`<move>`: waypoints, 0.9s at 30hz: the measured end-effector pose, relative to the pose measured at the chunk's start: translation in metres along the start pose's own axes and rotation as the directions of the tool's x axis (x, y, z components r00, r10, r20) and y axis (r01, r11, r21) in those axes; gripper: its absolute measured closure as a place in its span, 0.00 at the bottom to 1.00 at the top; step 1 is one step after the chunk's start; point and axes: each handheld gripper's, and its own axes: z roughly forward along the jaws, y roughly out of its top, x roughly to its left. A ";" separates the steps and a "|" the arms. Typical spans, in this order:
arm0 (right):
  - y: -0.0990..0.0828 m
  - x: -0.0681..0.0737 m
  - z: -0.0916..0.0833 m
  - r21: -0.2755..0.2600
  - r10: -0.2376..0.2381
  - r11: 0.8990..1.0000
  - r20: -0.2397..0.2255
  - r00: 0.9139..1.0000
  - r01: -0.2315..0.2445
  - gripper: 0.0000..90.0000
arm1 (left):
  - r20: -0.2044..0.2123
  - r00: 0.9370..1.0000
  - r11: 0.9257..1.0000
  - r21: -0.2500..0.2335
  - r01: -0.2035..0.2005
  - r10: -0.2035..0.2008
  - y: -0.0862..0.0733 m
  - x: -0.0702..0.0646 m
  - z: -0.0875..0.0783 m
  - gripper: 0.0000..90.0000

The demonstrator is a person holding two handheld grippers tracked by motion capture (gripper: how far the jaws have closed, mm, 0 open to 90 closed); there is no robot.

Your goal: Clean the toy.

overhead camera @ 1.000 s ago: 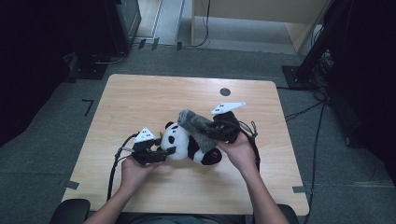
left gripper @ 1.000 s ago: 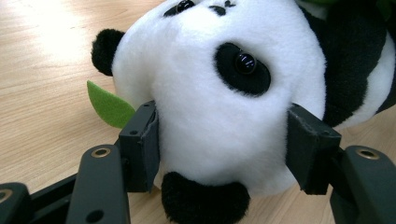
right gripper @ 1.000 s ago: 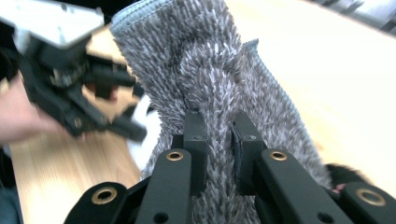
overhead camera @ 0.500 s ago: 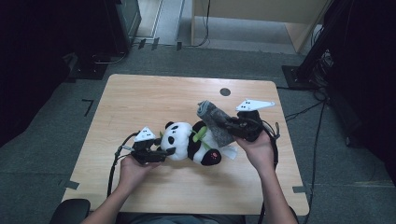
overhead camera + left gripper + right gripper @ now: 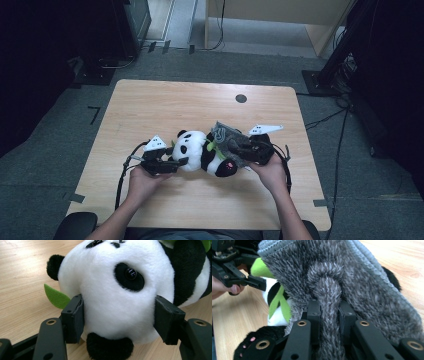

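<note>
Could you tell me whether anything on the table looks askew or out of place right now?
Nothing looks damaged. The toy panda lies on its side, its head clamped by the left gripper, and the grey cloth is bunched into a fold pinched by the right gripper, draped unevenly over the panda's body.

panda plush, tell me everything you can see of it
The panda plush is a soft, furry toy, white with black ears, eye patches, limbs and a glossy black eye, plus green felt leaves at its neck. One black paw shows pink pads. It lies on its side on the wooden table, near the person's edge. The left tool clamps its head, one pad on each side. A grey fuzzy cloth, pinched in the right tool, drapes over its body.
</note>
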 end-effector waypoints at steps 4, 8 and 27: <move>-0.002 -0.006 -0.001 0.014 0.033 0.999 -0.007 0.999 -0.033 0.85 | 0.003 1.000 1.000 0.000 0.000 0.000 0.000 0.000 0.000 0.38; -0.005 -0.010 -0.004 0.034 0.034 0.999 0.006 0.999 -0.034 0.85 | 0.003 1.000 1.000 -0.004 -0.003 0.003 0.000 0.001 0.000 0.38; -0.030 -0.030 -0.006 0.081 0.121 0.989 0.041 0.992 -0.124 0.85 | 0.012 1.000 1.000 -0.018 0.000 0.000 0.000 0.002 0.001 0.37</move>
